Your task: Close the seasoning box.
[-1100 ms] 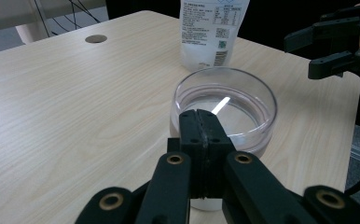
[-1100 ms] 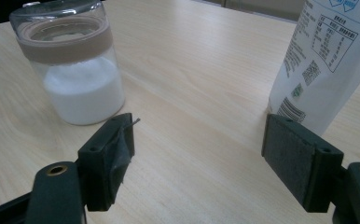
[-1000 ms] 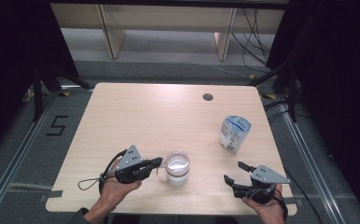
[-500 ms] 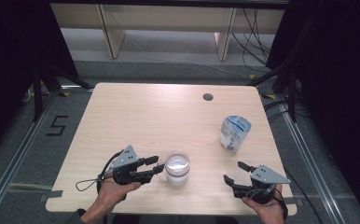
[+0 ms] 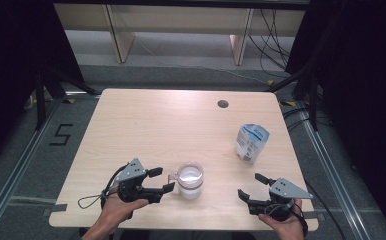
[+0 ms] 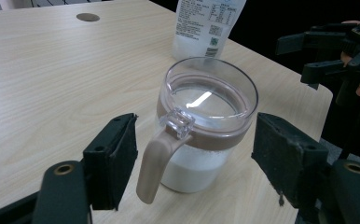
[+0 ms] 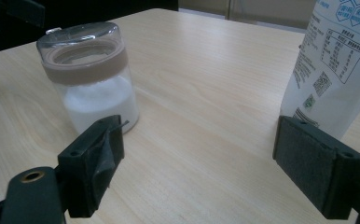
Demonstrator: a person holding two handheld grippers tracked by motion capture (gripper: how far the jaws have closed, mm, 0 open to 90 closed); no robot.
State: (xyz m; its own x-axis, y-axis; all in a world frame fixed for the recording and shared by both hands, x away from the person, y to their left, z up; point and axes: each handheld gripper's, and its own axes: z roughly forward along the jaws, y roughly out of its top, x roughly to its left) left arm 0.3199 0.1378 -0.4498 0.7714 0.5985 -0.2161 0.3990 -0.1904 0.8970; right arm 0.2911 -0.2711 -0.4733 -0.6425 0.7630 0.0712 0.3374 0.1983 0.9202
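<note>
- High view: the left gripper [image 5: 162, 180] lies low over the near edge of the wooden table [image 5: 146, 125], its jaws spread wide and just opened further, pointing at the handle of a clear lidded mug [image 5: 189, 180] half full of white powder. The mug stands just beside the jaw tips, untouched. The right gripper [image 5: 250, 188] rests near the table's near right corner, jaws wide and just opened a little more, nothing between them. A white and blue pouch [image 5: 251, 141] stands upright farther back on the right, well apart from the mug.
- Left gripper view: the mug [image 6: 201, 126] stands between and just beyond the two black jaws; its beige handle points toward the camera, and neither pad presses on it. The pouch [image 6: 206, 25] stands behind the mug, and the right gripper [image 6: 308, 60] shows at the far right, jaws parted.
- Right gripper view: the jaws stand wide with bare table between them. The mug [image 7: 92, 74] is off to the left, the pouch [image 7: 329, 70] to the right.
</note>
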